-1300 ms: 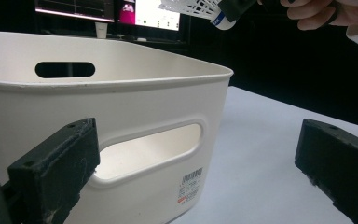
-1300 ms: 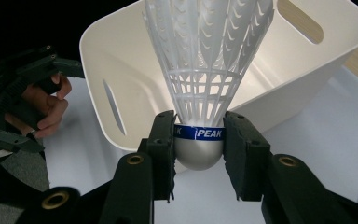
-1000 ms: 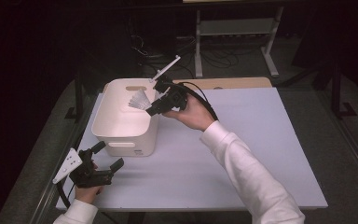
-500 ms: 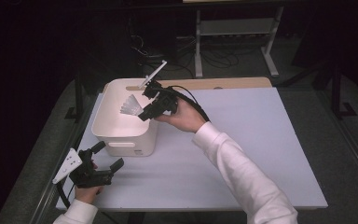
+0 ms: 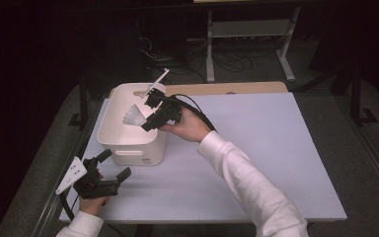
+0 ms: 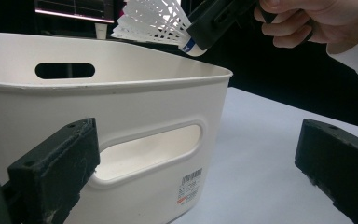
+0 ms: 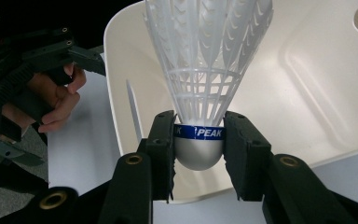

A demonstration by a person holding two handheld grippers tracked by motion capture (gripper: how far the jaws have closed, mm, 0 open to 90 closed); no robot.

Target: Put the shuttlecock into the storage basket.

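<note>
A white plastic shuttlecock with a blue band hangs over the open white bin, held by its rounded cork base. My right gripper is shut on that base, skirt pointing away from me; from above the shuttlecock sits above the bin's inside, with the right gripper beside it. My left gripper rests open near the table's front left corner, its jaws facing the bin's front wall. In the left gripper view the shuttlecock shows above the bin's rim.
The bin looks empty inside and has handle slots in its walls. A wooden board lies along the table's far edge. The lilac tabletop stretches right of the bin. A metal stand stands beyond the table.
My right hand has carried the shuttlecock leftward and slightly down, from the bin's right rim to over its inside. The left hand has stayed put.
</note>
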